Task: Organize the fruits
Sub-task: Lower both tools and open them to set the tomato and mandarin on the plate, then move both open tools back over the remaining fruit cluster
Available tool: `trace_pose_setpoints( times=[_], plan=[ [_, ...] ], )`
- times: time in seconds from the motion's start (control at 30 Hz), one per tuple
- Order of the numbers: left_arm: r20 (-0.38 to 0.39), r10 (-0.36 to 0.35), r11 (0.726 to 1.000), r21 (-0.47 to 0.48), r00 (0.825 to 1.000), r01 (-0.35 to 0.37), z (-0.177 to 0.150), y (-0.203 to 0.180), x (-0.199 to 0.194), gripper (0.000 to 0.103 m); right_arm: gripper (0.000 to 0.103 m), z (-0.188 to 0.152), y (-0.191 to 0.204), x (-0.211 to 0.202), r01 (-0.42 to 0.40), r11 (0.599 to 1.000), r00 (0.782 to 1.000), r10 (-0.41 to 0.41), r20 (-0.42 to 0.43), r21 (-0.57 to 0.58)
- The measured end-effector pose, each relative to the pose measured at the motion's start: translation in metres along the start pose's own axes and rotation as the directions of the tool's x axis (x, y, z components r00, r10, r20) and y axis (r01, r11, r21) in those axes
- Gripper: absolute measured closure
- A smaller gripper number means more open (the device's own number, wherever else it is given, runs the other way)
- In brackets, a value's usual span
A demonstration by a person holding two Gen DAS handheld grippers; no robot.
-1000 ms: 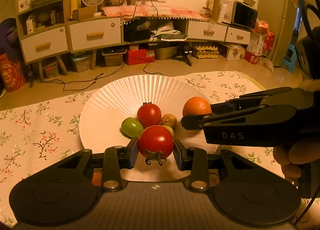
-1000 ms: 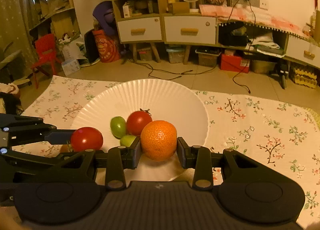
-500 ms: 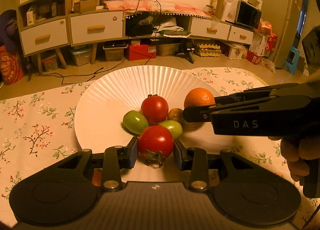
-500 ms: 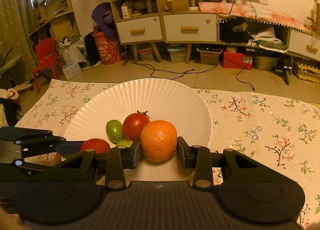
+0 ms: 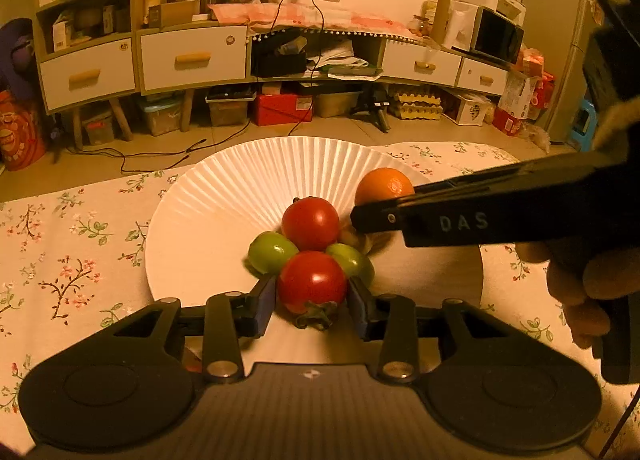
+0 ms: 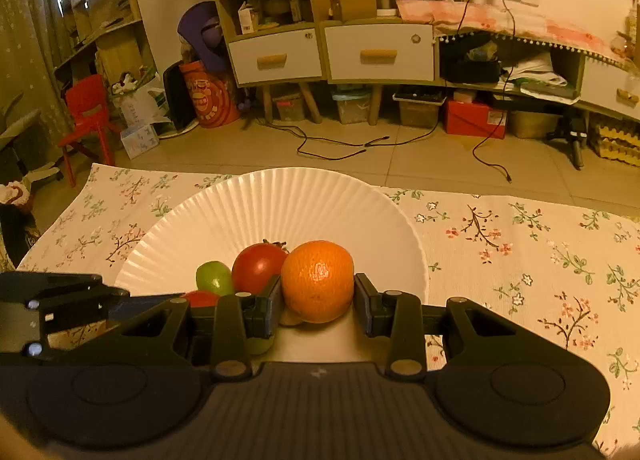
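Between the fingers of the left gripper sits a red tomato, pinched on both sides with its green calyx turned back toward the camera, low over the near part of the white paper plate; it seems to be held there so it can be set down against the fruit already gathered. Just beyond that tomato, touching or nearly so, lie two green fruits, one to either side, and straight ahead of them a second red tomato, with a small brownish fruit half hidden to its right. The right gripper reaches in from the right of that cluster, its pads closed on an orange held just past the second tomato, probably to fill the open side of the pile. From the right wrist view, the orange hangs right beside that tomato, over the plate's middle. The plate rests on a counter covered with a floral cloth, which spreads well beyond both grippers. Both fruits appear close to release, judging by how low they sit; whether either one already rests on the plate cannot be told.
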State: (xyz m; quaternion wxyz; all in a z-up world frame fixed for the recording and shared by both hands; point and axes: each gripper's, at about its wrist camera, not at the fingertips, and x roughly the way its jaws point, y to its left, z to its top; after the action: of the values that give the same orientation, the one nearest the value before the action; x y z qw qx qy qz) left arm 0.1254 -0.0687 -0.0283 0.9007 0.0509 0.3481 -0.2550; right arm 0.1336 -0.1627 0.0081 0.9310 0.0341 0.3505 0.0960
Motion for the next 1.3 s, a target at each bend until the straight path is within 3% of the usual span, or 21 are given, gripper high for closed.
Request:
trace_pose_setpoints(
  times=[0.3, 0.37, 0.57, 0.77, 0.97, 1.3],
  plan=[
    [0.01, -0.002, 0.999, 0.033, 1.0, 0.001, 0.0, -0.002, -0.008, 0.05, 0.066, 0.0, 0.002, -0.002, 0.019, 1.0, 1.0, -0.019, -0.006, -0.017],
    [0.017, 0.0, 0.999, 0.045, 1.0, -0.001, 0.0, -0.002, -0.012, 0.046, 0.057, 0.0, 0.002, -0.005, 0.024, 1.0, 1.0, -0.024, 0.001, -0.007],
    [0.034, 0.005, 0.998, 0.055, 0.999, -0.007, -0.002, -0.004, -0.026, 0.028, 0.042, 0.0, 0.009, -0.02, 0.001, 1.0, 1.0, -0.001, 0.014, -0.02],
    [0.043, 0.018, 0.998, 0.064, 0.999, -0.021, -0.008, -0.006, -0.049, 0.018, 0.029, -0.003, 0.019, -0.041, -0.023, 1.0, 0.999, 0.023, 0.035, -0.009],
    [0.048, 0.05, 0.997, 0.057, 0.998, -0.052, -0.013, -0.005, -0.065, 0.01, 0.023, -0.011, 0.03, -0.057, -0.015, 0.999, 0.999, 0.016, 0.033, -0.034],
    [0.04, 0.071, 0.997, 0.029, 0.997, -0.072, -0.03, -0.001, -0.081, 0.005, 0.014, -0.025, 0.049, -0.078, 0.001, 0.993, 0.999, 0.004, 0.048, -0.114]
  ],
)
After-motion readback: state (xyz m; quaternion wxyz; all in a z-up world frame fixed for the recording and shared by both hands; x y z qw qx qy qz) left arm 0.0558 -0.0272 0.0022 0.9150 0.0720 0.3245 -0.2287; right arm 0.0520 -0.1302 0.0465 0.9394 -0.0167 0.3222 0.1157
